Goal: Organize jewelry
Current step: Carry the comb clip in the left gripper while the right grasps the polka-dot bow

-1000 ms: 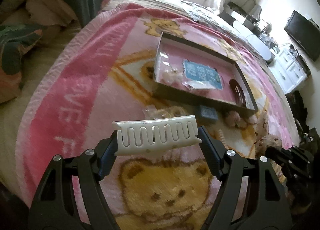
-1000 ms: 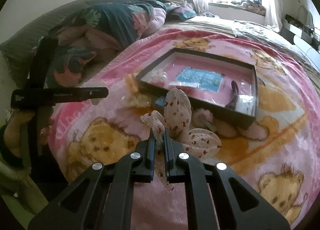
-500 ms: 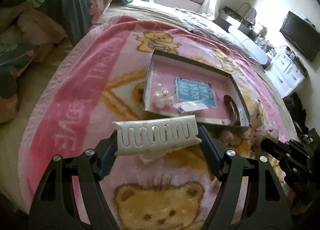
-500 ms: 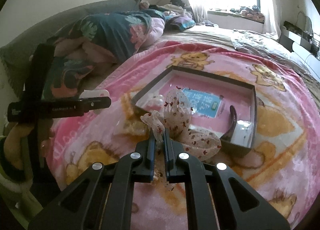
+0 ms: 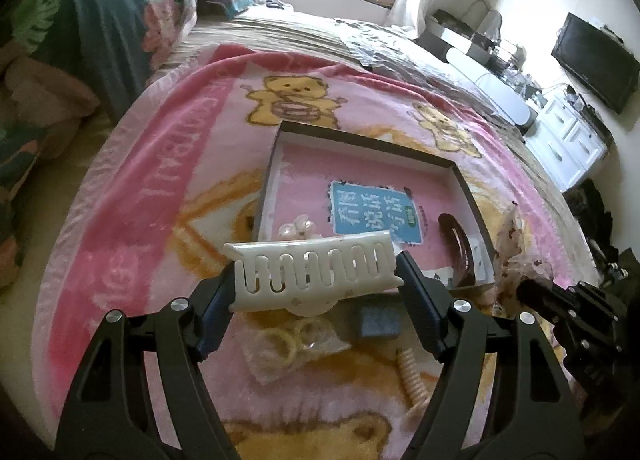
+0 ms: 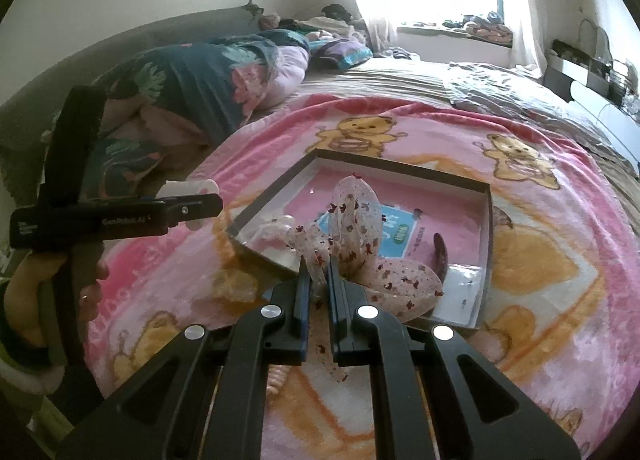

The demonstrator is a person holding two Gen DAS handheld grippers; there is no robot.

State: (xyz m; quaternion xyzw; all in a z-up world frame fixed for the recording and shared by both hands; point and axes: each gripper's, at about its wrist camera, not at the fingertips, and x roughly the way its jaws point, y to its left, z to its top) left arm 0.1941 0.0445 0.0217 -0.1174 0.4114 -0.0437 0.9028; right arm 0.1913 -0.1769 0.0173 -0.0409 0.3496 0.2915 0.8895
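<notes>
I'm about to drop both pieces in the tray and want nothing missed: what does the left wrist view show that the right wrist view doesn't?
Only the left wrist view: the white plastic comb clip full-face between the left gripper fingers, a clear bag of yellow rings, a small blue box.

Only the right wrist view: the right gripper shut on the spotted sheer bow.

Both: the shallow dark-rimmed tray and its blue card.
</notes>
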